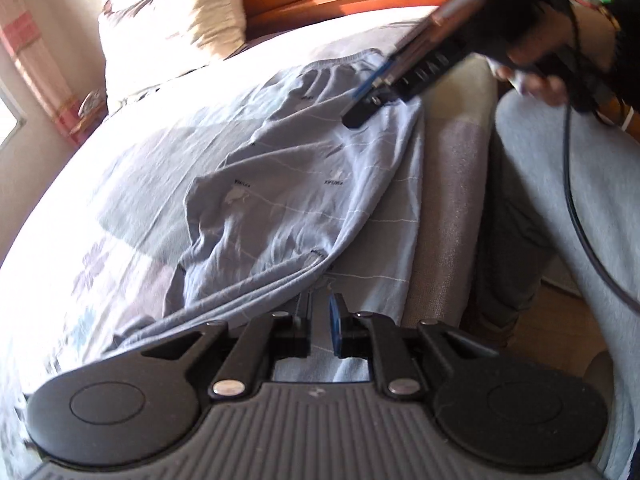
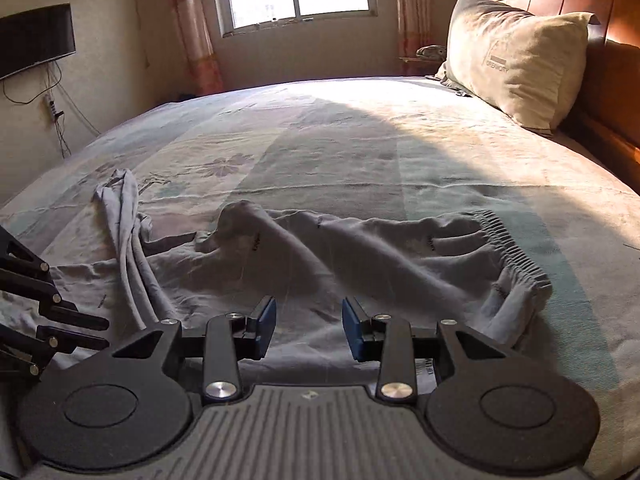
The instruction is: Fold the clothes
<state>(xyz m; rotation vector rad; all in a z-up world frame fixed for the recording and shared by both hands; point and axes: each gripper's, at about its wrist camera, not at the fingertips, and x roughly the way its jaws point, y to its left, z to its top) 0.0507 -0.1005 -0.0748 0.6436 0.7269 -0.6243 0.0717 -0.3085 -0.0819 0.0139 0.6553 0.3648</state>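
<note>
Grey-blue trousers (image 1: 304,200) with thin pale stripes lie crumpled on the bed. Their elastic waistband (image 2: 516,252) is at the right in the right wrist view, and the bunched leg ends (image 2: 120,200) are at the left. My left gripper (image 1: 320,308) hovers just short of a folded hem, its jaws a narrow gap apart with no cloth pinched between them. It also shows at the left edge of the right wrist view (image 2: 100,334). My right gripper (image 2: 309,312) is open above the trousers' near edge with nothing between its blue pads (image 2: 266,320). In the left wrist view it (image 1: 362,104) sits near the waistband.
The bed sheet (image 2: 360,140) has a faded flower print. A pillow (image 2: 516,56) leans on the wooden headboard (image 2: 608,64). A person's hand (image 1: 536,68) and light grey trouser leg (image 1: 528,184) are at the bed's near side, with a black cable (image 1: 568,184) hanging.
</note>
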